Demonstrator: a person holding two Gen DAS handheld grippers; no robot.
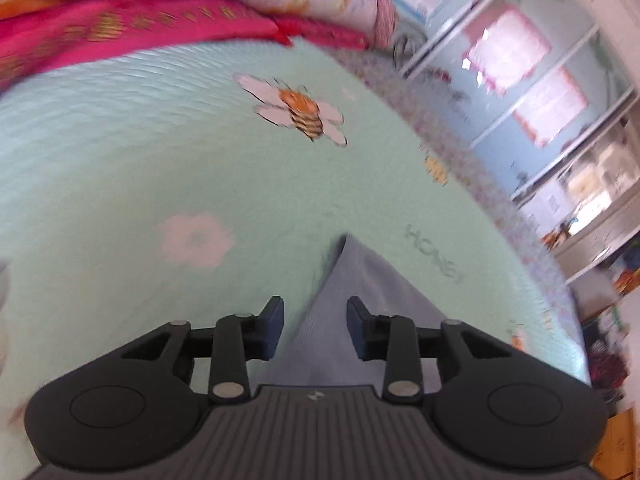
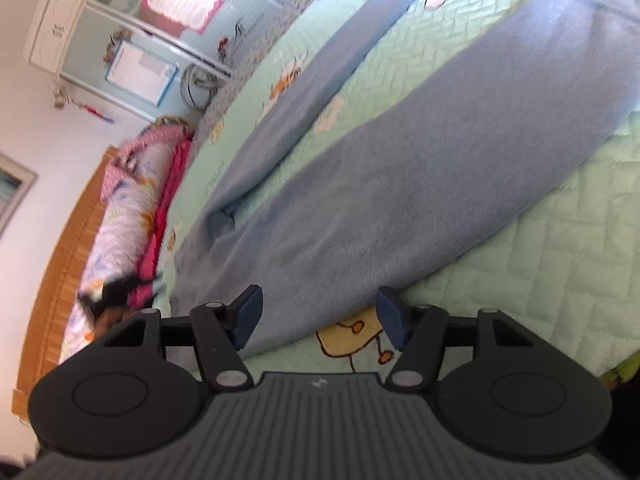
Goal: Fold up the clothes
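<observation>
You are working over a wide mint-green quilted bedspread [image 2: 540,264] printed with bees and white flowers; in the left wrist view it fills most of the frame [image 1: 120,168], with the word HONEY stitched near its far edge. Spread flat on it lie the long blue knitted trousers [image 2: 400,184], their two legs running away from your right gripper toward the top of the view with a strip of quilt showing between them, and the waist end nearest to you. In the left wrist view only one pointed corner of the same blue fabric [image 1: 360,304] shows, lying on the quilt and reaching up between the fingers.

At the head of the bed a pink patterned blanket [image 1: 132,28] and a pale floral quilt roll [image 2: 128,200] are stacked against an orange wooden headboard [image 2: 68,264].

Your right gripper [image 2: 319,314] hangs just above the near hem of the trousers with its jaws spread wide and nothing between them. Your left gripper [image 1: 315,328] is likewise parted, the blue corner lying under the gap; neither pad presses on the cloth.
</observation>
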